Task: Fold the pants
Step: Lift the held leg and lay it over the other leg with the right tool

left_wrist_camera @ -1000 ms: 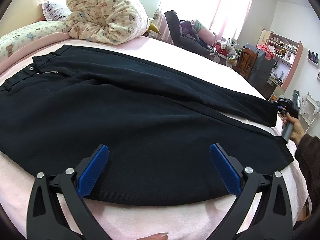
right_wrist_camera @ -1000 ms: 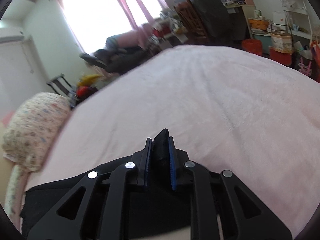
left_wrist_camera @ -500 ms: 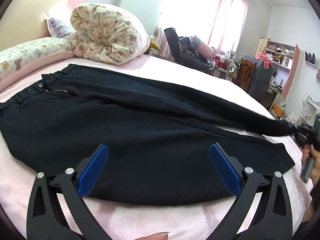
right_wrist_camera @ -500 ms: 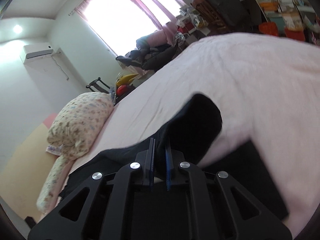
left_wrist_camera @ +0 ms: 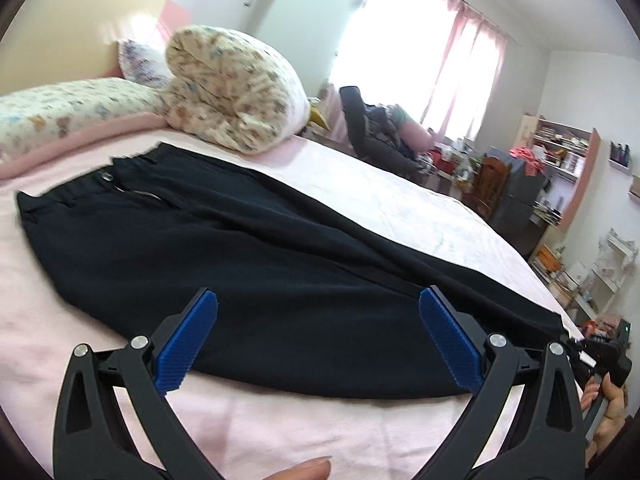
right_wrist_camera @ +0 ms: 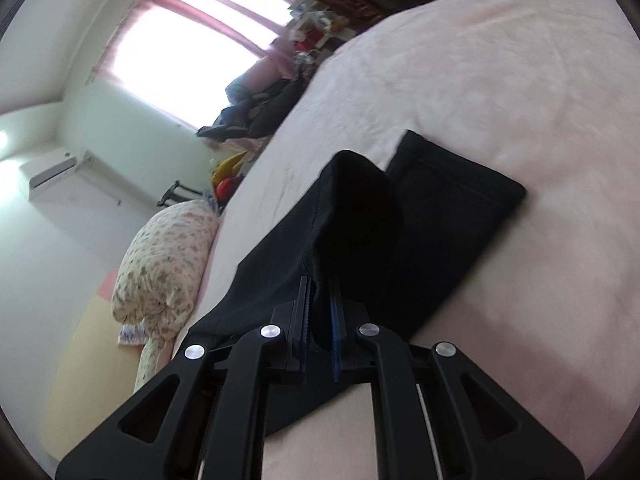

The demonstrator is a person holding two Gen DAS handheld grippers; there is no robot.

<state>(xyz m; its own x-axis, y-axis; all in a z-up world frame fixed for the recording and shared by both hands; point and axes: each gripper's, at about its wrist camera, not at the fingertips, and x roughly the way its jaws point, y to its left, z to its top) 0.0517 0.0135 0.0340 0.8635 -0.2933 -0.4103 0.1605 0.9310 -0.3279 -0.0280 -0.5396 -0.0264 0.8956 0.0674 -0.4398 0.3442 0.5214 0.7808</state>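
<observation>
Since the earlier frame the right hand-held gripper (right_wrist_camera: pixel 318 312) has carried the far leg's hem off the bed (left_wrist_camera: pixel 380 196) towards its near edge, beside the flat leg's hem. Its jaws stand clamped on that hem. The pants (left_wrist_camera: pixel 248 264) lie lengthwise, waistband towards the bedhead. The left hand-held gripper (left_wrist_camera: pixel 318 338) gapes wide, empty, over the near thigh, nearer the waistband.
</observation>
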